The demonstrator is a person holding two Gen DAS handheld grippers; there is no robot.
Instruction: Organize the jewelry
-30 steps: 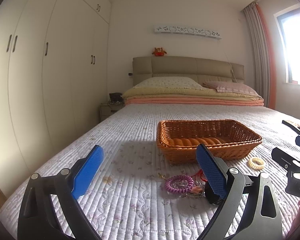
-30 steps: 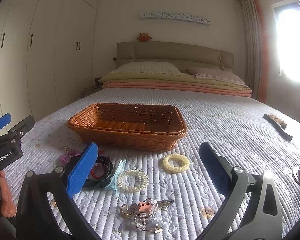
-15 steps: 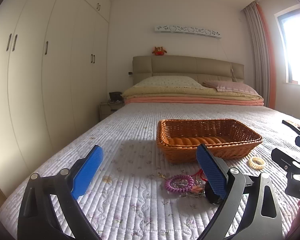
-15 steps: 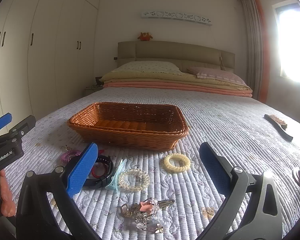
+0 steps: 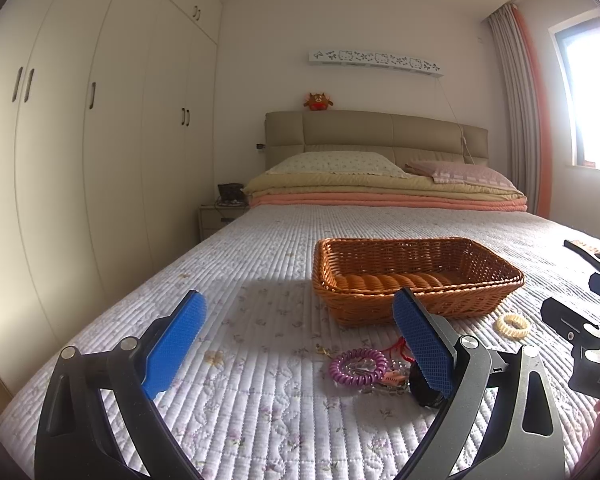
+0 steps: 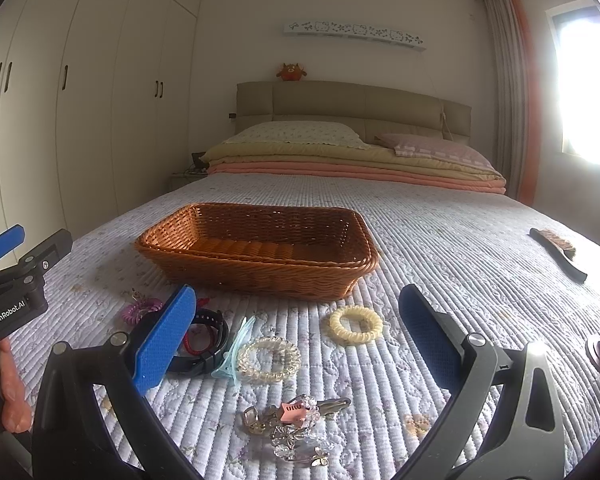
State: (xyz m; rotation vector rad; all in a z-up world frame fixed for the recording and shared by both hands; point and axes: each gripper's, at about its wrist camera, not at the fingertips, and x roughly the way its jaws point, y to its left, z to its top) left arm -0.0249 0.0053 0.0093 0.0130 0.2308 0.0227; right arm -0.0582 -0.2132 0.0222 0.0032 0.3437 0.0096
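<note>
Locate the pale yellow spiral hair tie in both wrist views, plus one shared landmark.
Left wrist: yellow hair tie lies right of centre on the quilt, just off the wicker basket's near right corner.
Right wrist: it lies at centre, just in front of the basket, towards its right end.
Shared landmark: the basket.

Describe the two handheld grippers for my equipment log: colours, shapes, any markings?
Both match: the left gripper and right gripper have matte black forked frames with silver pivot screws and textured blue pads on flat, paddle-shaped fingers. Seen from the right wrist view, the left one's body carries white GenRobot.AI lettering. No cables show.
</note>
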